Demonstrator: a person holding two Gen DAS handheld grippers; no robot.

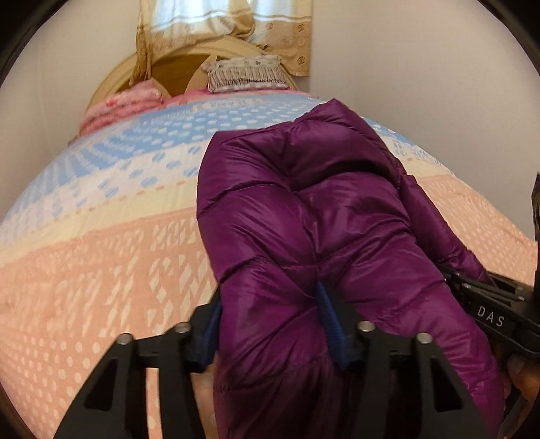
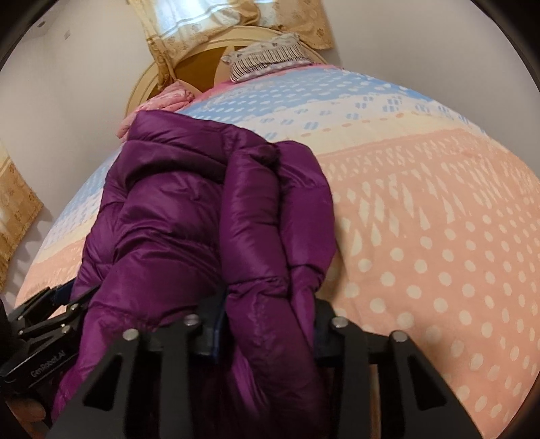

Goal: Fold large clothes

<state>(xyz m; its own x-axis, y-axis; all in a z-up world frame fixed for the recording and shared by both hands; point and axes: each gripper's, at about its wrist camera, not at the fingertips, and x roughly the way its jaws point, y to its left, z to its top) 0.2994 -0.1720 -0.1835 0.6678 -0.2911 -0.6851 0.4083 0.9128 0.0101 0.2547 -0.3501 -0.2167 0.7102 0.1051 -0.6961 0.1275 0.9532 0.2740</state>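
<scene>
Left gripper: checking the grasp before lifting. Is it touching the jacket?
Touching. The left wrist view shows the left gripper pads pressed into the jacket.

White walls (image 1: 405, 67), curtained window (image 1: 202, 17), bed (image 1: 101, 253)

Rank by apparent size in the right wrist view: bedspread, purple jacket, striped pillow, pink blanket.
1. bedspread
2. purple jacket, though it is nearer the camera
3. striped pillow and pink blanket: similar, too close to rank

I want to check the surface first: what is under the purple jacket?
The purple jacket lies on a patterned bedspread, pink, cream and blue. Directly beneath the jacket, nothing can be seen, because the padded fabric covers it.
</scene>
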